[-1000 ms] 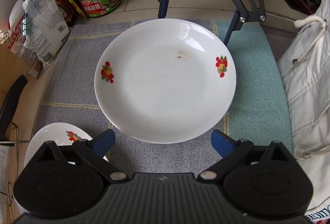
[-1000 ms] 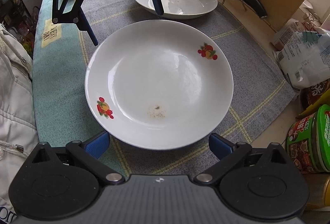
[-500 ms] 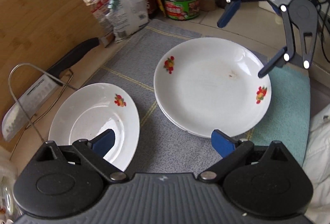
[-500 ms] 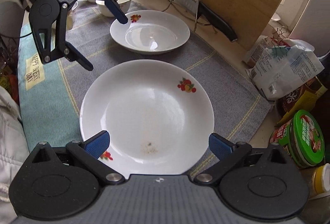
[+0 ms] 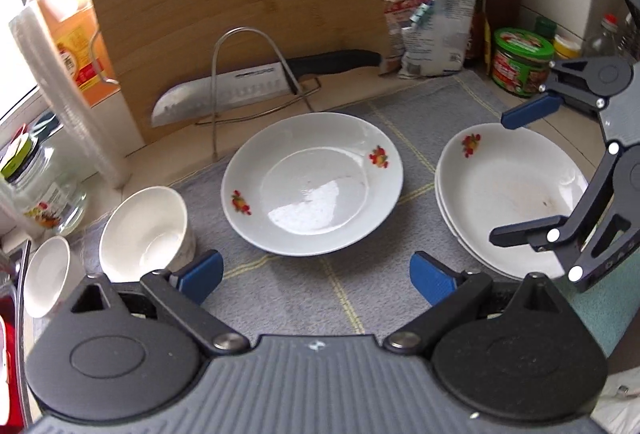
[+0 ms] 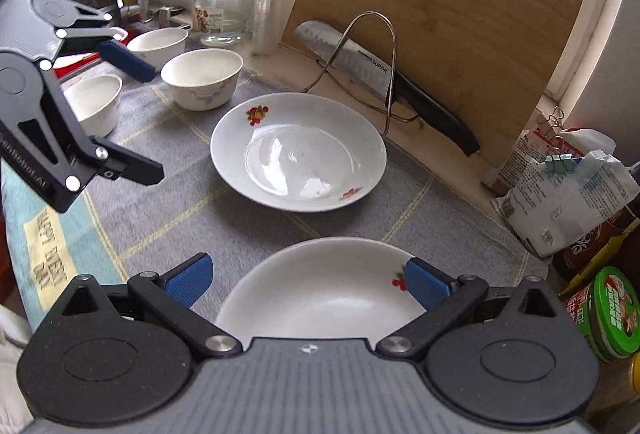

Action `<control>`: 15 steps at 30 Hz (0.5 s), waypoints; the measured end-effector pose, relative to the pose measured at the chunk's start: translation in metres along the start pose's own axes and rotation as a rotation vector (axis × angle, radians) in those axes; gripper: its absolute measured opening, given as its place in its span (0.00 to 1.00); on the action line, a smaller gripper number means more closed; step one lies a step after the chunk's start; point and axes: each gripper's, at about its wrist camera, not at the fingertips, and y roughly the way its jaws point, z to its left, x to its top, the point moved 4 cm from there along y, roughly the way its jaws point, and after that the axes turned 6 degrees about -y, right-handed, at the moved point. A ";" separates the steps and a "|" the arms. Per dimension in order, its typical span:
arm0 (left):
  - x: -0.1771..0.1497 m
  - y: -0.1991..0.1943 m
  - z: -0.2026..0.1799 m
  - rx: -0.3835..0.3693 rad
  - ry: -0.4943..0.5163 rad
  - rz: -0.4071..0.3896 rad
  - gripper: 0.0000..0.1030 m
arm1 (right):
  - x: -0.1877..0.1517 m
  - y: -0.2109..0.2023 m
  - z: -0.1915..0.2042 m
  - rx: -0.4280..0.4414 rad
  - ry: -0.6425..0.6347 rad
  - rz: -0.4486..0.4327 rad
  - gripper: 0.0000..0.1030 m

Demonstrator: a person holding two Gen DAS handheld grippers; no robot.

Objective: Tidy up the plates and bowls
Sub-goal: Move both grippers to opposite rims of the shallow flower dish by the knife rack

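Grey checked cloth (image 5: 280, 298) covers the kitchen counter, with a bamboo cutting board (image 5: 240, 14) leaning behind it and a knife (image 5: 256, 84) resting in a wire rack (image 5: 248, 74). A second ago both grippers flanked the stacked plates (image 5: 508, 194) from opposite sides, close over them; now both have pulled back and swung toward the rest of the cloth. The left gripper (image 5: 316, 274) hangs above the cloth with its blue pads spread wide and nothing between them, aimed at the single deep plate (image 5: 312, 186) lying apart from the stack. The right gripper (image 6: 308, 282) sits equally wide and empty, low over the near edge of the stack (image 6: 320, 294), without touching it as far as the view shows.

The stack's layered rims suggest at least two plates already nested there, so that placement looks finished. What remains, by this layout, is the lone plate in the middle of the cloth and three white bowls (image 6: 202, 78) grouped at the far left end near a glass jar (image 6: 222, 10). The left gripper's heading suggests the single plate is the next pick, to join the stack.
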 end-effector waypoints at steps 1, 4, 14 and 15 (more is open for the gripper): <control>-0.002 -0.002 0.009 -0.001 -0.024 -0.007 0.97 | 0.006 0.004 0.005 -0.013 0.015 0.003 1.00; -0.005 -0.005 0.036 -0.025 -0.048 -0.033 0.96 | 0.024 0.018 0.025 -0.088 0.057 0.015 1.00; -0.003 0.000 0.091 -0.105 0.083 -0.058 0.97 | 0.061 0.050 0.085 -0.238 0.139 0.093 1.00; -0.003 0.003 0.092 -0.100 0.100 -0.056 0.97 | 0.062 0.052 0.088 -0.246 0.141 0.101 1.00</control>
